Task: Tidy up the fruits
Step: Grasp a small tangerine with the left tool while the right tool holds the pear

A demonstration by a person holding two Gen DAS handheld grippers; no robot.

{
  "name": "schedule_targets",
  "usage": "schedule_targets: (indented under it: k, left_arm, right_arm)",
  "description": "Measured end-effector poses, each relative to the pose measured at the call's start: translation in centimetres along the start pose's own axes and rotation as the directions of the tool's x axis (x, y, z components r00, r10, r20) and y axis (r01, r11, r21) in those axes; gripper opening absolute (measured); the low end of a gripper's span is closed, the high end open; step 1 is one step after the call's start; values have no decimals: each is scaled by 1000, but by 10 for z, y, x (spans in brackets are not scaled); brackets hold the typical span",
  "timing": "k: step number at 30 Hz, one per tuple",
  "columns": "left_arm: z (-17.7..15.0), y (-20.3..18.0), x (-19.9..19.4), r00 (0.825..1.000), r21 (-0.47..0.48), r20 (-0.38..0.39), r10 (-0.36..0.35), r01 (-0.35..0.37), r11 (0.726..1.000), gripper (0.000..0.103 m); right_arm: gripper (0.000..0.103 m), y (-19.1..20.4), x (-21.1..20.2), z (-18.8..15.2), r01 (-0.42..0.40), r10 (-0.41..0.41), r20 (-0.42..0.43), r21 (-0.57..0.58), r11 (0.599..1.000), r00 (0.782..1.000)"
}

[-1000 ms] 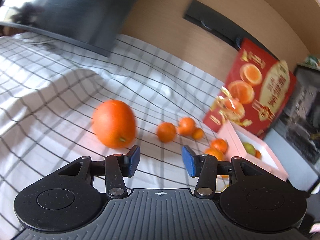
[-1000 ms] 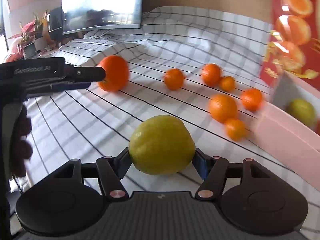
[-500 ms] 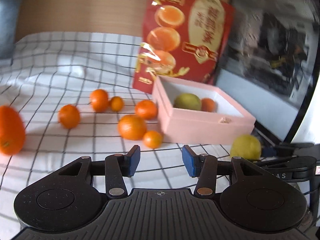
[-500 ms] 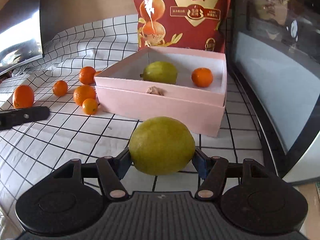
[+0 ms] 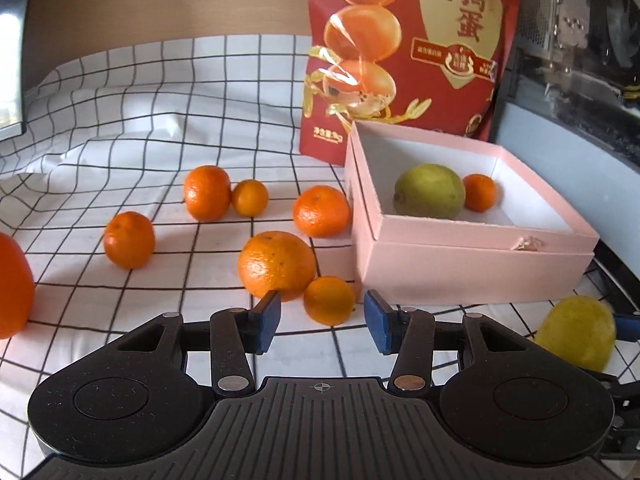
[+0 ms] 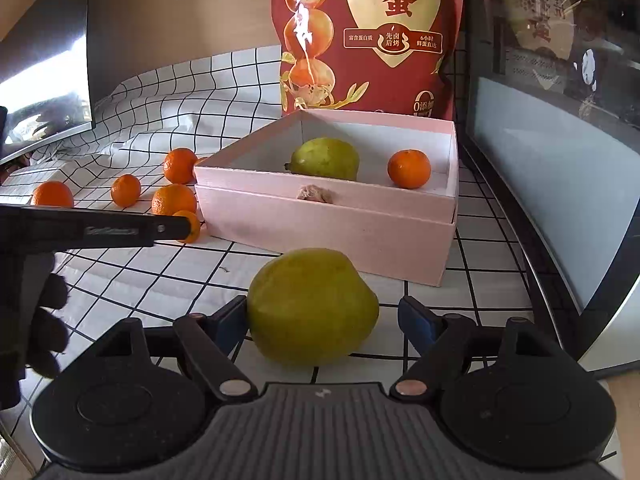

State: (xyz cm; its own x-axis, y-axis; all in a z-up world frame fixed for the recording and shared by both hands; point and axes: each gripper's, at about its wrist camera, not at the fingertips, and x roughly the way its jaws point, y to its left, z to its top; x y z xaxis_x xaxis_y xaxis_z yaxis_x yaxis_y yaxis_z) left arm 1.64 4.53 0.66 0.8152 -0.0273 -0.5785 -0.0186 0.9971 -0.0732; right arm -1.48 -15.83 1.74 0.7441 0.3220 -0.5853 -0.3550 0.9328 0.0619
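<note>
- Right wrist view: right tongs (image 6: pixel 322 316) straddle a yellow-green lemon-like fruit (image 6: pixel 312 306). Left pad touches it; a gap shows at the right pad, so the jaws look apart and the fruit appears to rest on the checked-cloth surface (image 6: pixel 140 280), just before the pink cardboard box (image 6: pixel 328 228).
- Left wrist view: left tongs (image 5: pixel 320 318) apart, empty, near a small orange mandarin (image 5: pixel 329 300).
- Judged step: placing fruit in the box. Next: regrip, lift over the wall.

Our left gripper (image 5: pixel 322 322) jaws apart, empty. Our right gripper (image 6: pixel 320 322) jaws parted; right pad off fruit.
</note>
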Motion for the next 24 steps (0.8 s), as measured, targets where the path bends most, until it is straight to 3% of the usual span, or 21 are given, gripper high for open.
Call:
schedule_targets:
  k: [4, 9, 16, 21, 24]
  left_arm:
    - [0, -11, 7, 1000, 20, -14, 6, -6, 1000, 48]
    - [-1, -13, 6, 1000, 32, -7, 26, -26, 999, 33]
    - [-8, -6, -6, 999, 28, -12, -30, 30, 999, 33]
    - [-23, 3, -28, 991, 17, -16, -130, 130, 991, 33]
    - [-37, 8, -45, 974, 12, -44, -224, 225, 974, 33]
  right_arm:
    - [84, -2, -3, 0, -4, 3, 17, 12, 1000, 1000]
    - [85, -3, -5, -1, 2, -2, 26, 21, 1000, 1000]
    - [87, -4, -1, 0, -2, 2, 4, 31, 1000, 1000]
    - [89, -8, 1, 0, -10, 10, -10, 54, 999, 1000]
    - [89, -8, 2, 0, -10, 11, -12, 57, 998, 1000]
